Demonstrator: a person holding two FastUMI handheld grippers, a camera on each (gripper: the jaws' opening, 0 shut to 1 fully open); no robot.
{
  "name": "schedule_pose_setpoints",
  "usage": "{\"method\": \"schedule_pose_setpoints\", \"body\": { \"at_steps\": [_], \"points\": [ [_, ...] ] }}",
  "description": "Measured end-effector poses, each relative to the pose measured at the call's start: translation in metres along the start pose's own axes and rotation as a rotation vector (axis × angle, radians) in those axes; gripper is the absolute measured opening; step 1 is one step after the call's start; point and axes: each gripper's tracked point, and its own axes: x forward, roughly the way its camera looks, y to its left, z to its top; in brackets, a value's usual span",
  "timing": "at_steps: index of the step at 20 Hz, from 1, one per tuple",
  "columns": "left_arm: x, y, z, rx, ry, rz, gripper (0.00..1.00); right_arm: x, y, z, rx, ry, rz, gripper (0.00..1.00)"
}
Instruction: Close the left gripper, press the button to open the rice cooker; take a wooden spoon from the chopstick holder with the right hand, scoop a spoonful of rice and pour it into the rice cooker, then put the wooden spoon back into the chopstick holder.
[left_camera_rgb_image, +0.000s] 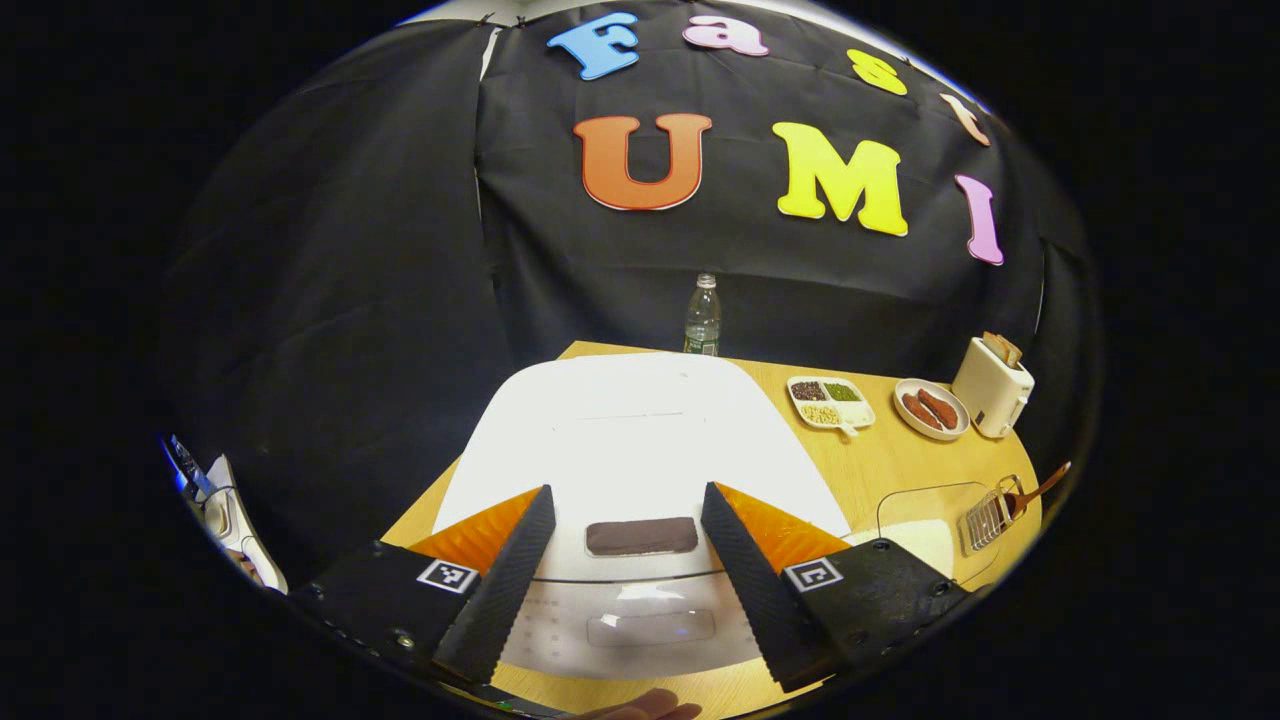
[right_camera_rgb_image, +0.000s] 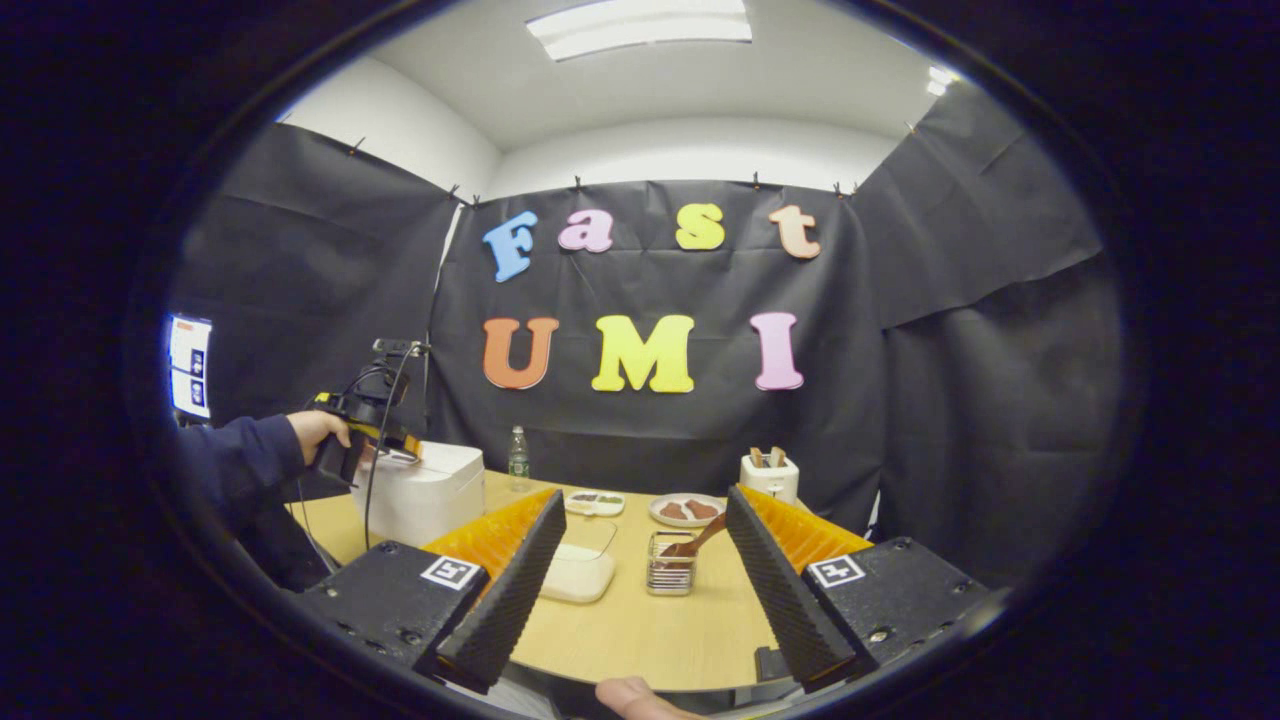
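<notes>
While our left gripper (left_camera_rgb_image: 625, 560) hovers spread apart over the closed white rice cooker (left_camera_rgb_image: 640, 440), its dark button (left_camera_rgb_image: 641, 536) sits between the fingers, untouched. Our right gripper (right_camera_rgb_image: 640, 590) is spread too, holding nothing. Right of the rice cooker we see the clear rice container (right_camera_rgb_image: 580, 572), then the wire chopstick holder (right_camera_rgb_image: 670, 576) with the wooden spoon (right_camera_rgb_image: 698, 541) inside.

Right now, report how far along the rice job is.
Nothing looks done: the rice cooker lid is down. In hand: the left gripper, open, hovers over its button. Left: pressing, then the wooden spoon, untouched in the chopstick holder; right gripper open.
</notes>
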Motion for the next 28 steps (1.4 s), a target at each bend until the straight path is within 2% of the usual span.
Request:
{"method": "schedule_pose_setpoints", "body": {
  "at_steps": [5,9,11,20,24,28],
  "points": [
    [-0.006,-0.003,-0.008,-0.005,0.039,0.011,0.96,0.004,-0.006,0.000,0.010,-0.016,-0.027,1.00],
    [-0.003,-0.005,-0.007,0.016,0.019,-0.027,0.97,0.008,-0.001,-0.003,0.021,-0.007,-0.021,1.00],
    [-0.002,-0.003,-0.007,-0.004,0.002,-0.041,0.98,0.011,-0.003,-0.010,0.025,0.013,-0.023,1.00],
    [0.002,-0.006,0.001,0.000,-0.078,-0.009,0.96,0.011,-0.010,-0.005,0.018,-0.001,-0.043,1.00],
    [-0.021,-0.028,0.011,0.029,-0.133,-0.045,0.92,0.017,-0.021,-0.011,0.039,0.013,-0.066,1.00],
    [-0.056,-0.031,0.034,0.073,-0.256,0.022,0.94,0.020,-0.028,-0.012,0.054,0.022,-0.081,1.00]
  ]
}}
